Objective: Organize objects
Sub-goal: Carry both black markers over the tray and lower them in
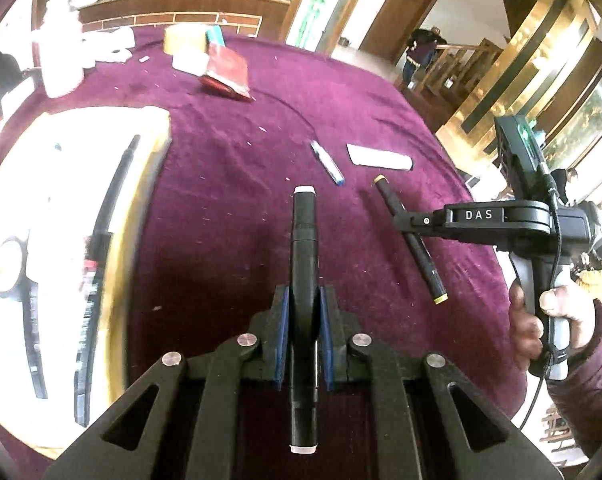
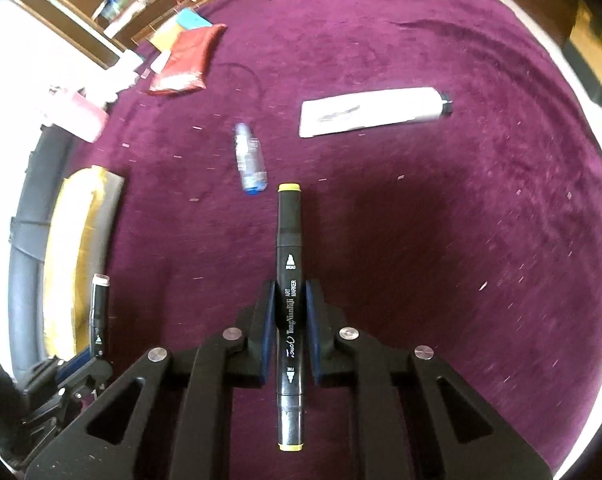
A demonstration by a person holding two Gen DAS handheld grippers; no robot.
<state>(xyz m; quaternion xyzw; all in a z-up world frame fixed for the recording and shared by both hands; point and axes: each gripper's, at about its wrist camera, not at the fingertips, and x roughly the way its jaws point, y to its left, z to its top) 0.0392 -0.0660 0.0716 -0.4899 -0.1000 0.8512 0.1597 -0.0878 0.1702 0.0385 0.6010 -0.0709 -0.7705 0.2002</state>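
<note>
My left gripper (image 1: 304,312) is shut on a black marker with white caps (image 1: 305,248), held above the purple tablecloth and pointing forward. My right gripper (image 2: 289,304) is shut on a black art marker with yellow caps (image 2: 288,264); it shows in the left wrist view (image 1: 409,226) to the right, with that marker (image 1: 389,200) in it. The white-capped marker also shows at the left edge of the right wrist view (image 2: 99,312). A blue-capped clear pen (image 1: 327,162) (image 2: 249,164) and a white tube (image 1: 380,157) (image 2: 375,112) lie on the cloth.
A bright open box (image 1: 149,168) holding dark pens lies at the left; its yellow edge shows in the right wrist view (image 2: 81,240). A red packet (image 1: 227,70) (image 2: 185,64), white items and a plastic jar (image 1: 61,56) sit at the far side. The round table's edge (image 1: 453,140) curves at the right.
</note>
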